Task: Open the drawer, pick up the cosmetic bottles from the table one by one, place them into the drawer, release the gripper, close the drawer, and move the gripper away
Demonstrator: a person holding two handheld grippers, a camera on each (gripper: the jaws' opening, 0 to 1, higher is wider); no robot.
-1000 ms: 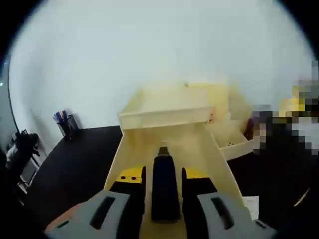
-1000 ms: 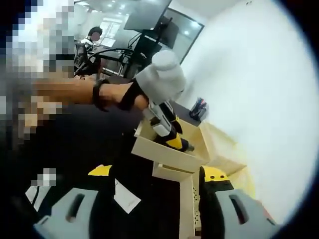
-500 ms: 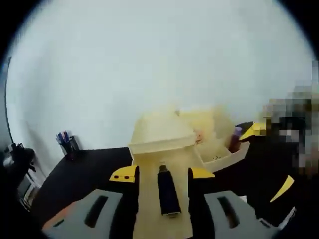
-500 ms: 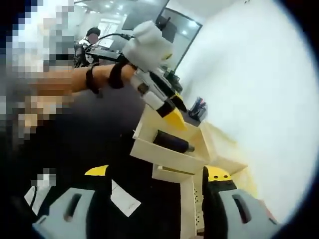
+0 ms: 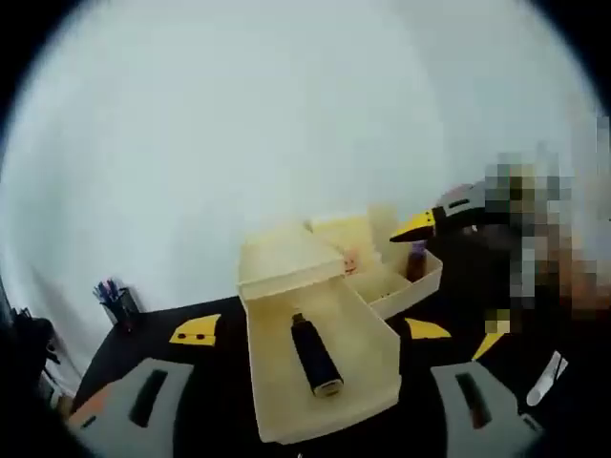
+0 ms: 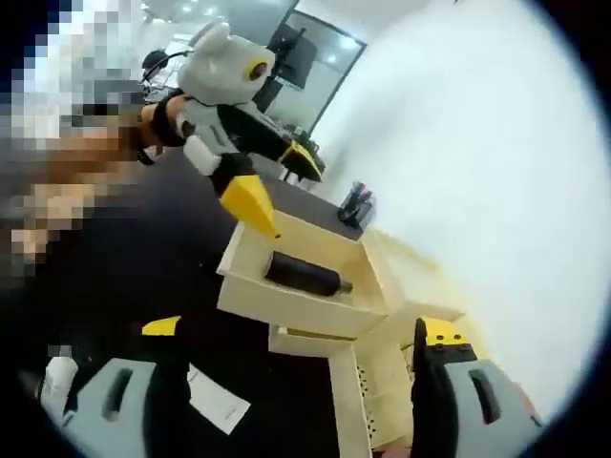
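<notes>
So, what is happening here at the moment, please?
A person works with a gripper in each hand at a cream drawer unit on a black table. One dark cosmetic bottle lies flat in the pulled-out drawer. The left gripper is open and lifted above it. The right gripper is open too, beside a lower drawer.

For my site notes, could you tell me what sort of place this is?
Probably an office: a dark desk bearing a pen cup, a cream drawer organiser, and monitors behind.
</notes>
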